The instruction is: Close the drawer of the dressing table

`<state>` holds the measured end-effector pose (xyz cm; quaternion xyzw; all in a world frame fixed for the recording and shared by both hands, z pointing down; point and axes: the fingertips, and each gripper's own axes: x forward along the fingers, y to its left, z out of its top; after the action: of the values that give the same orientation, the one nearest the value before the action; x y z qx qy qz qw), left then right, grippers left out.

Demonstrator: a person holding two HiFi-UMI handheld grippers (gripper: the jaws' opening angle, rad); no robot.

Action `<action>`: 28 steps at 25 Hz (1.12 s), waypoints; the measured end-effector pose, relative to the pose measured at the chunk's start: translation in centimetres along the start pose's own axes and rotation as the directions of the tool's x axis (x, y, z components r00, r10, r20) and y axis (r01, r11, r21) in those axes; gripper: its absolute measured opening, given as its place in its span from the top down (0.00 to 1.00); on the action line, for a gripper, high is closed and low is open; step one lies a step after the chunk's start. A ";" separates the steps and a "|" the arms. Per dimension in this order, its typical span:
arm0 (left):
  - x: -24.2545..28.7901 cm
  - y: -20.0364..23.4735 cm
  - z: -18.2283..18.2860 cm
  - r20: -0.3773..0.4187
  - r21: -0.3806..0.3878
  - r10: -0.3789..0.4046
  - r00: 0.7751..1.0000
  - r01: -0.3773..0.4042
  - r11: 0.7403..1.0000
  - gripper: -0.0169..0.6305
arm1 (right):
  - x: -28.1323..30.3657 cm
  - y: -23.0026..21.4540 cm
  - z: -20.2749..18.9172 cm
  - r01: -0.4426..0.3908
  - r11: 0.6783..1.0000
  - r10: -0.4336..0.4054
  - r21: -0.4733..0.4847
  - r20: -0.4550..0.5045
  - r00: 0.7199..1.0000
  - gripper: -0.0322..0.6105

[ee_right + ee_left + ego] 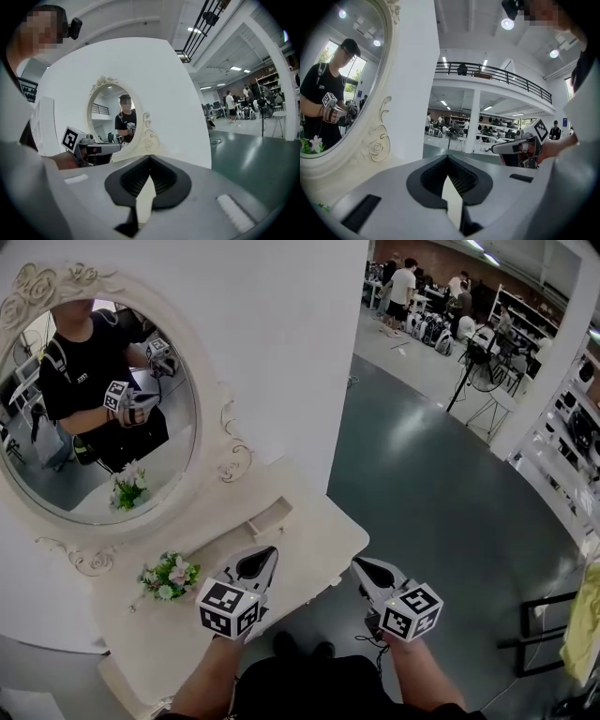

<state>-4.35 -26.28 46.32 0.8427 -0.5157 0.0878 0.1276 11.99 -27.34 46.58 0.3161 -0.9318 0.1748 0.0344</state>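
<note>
Left claw (265,554): pressed together, tips meeting, and nothing sits between them. Its own view (448,157) shows the dark pads closing to a point.
Left claw's place: over the front part of the cream surface (319,532), pointing toward the mirror and touching nothing.
Right claw (358,564): pressed together too and empty. Its own view (150,157) shows the tips joined.
Right claw's place: just off the surface's front corner, over the floor, level with the left claw and well apart from it.
Hands: one hand grips each claw from below, and the marker cubes face the head camera.
Drawer (272,518): a small cream drawer on the surface at the foot of the mirror, standing pulled out a little. It lies ahead of the left claw, near it but not touched.
Flowers (169,577): a small white and green bunch on the surface, to the left of the left claw.
Mirror (89,479): oval, in a carved cream frame. It reflects the person, both claws and the flowers.
Wall (281,334): a plain white panel behind the mirror.
Floor (422,484): dark and glossy, to the right of the surface.
People (403,287): several stand far off among shelves and stands.
</note>
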 end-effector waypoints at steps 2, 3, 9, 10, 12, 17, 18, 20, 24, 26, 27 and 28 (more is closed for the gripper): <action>-0.2 1.1 0.2 0.009 0.000 -0.005 1.000 0.005 1.000 0.97 | 1.4 0.4 0.1 0.009 1.000 -0.009 -0.004 -0.003 1.000 0.93; -0.3 1.6 0.2 0.011 -0.001 -0.008 1.000 0.008 1.000 0.97 | 2.0 0.6 0.1 0.014 1.000 -0.014 -0.005 -0.005 1.000 0.93; -0.3 4.1 0.1 0.022 -0.031 -0.018 1.000 0.019 0.999 0.97 | 5.3 0.9 -0.6 0.026 1.000 -0.026 -0.015 -0.048 0.998 0.93; -0.2 4.5 0.0 0.020 -0.037 -0.014 1.000 0.015 0.999 0.97 | 5.8 0.8 -0.7 0.023 1.000 -0.024 -0.013 -0.055 0.998 0.93; -0.1 5.3 -0.2 0.016 -0.048 -0.002 1.000 0.003 0.999 0.97 | 6.7 0.6 -0.9 0.014 1.000 -0.014 -0.010 -0.064 0.998 0.93; 0.8 7.3 -0.3 0.011 -0.063 0.046 0.999 -0.045 0.997 0.97 | 9.7 -1.1 -1.1 -0.025 1.000 0.023 -0.015 -0.094 0.995 0.90; 0.9 7.8 -0.3 0.007 -0.070 0.061 0.998 -0.060 0.996 0.97 | 10.4 -1.4 -1.2 -0.035 0.999 0.033 -0.016 -0.104 0.994 0.89; 1.3 8.6 -0.5 -0.001 -0.088 0.089 0.996 -0.089 0.992 0.97 | 11.7 -2.2 -1.7 -0.056 0.998 0.053 -0.019 -0.129 0.990 0.88; 2.2 9.9 -1.0 -0.023 -0.113 0.135 0.991 -0.137 0.984 0.97 | 14.4 -3.2 -2.7 -0.106 0.994 0.101 -0.017 -0.179 0.979 0.86; 2.3 10.5 -1.6 -0.038 -0.126 0.163 0.986 -0.166 0.978 0.97 | 15.8 -3.4 -3.4 -0.135 0.991 0.131 -0.008 -0.205 0.970 0.86; 2.4 10.8 -1.8 -0.044 -0.135 0.176 0.983 -0.180 0.974 0.97 | 16.4 -3.4 -3.9 -0.149 0.989 0.144 -0.005 -0.221 0.965 0.85; 2.4 11.0 -2.1 -0.049 -0.143 0.187 0.981 -0.192 0.971 0.97 | 17.0 -3.4 -4.3 -0.162 0.987 0.156 -0.005 -0.237 0.959 0.84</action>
<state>-13.13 -32.49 50.35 0.7763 -0.5964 0.0763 0.1893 0.33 -38.16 54.65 0.2168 -0.9456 0.2021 0.1345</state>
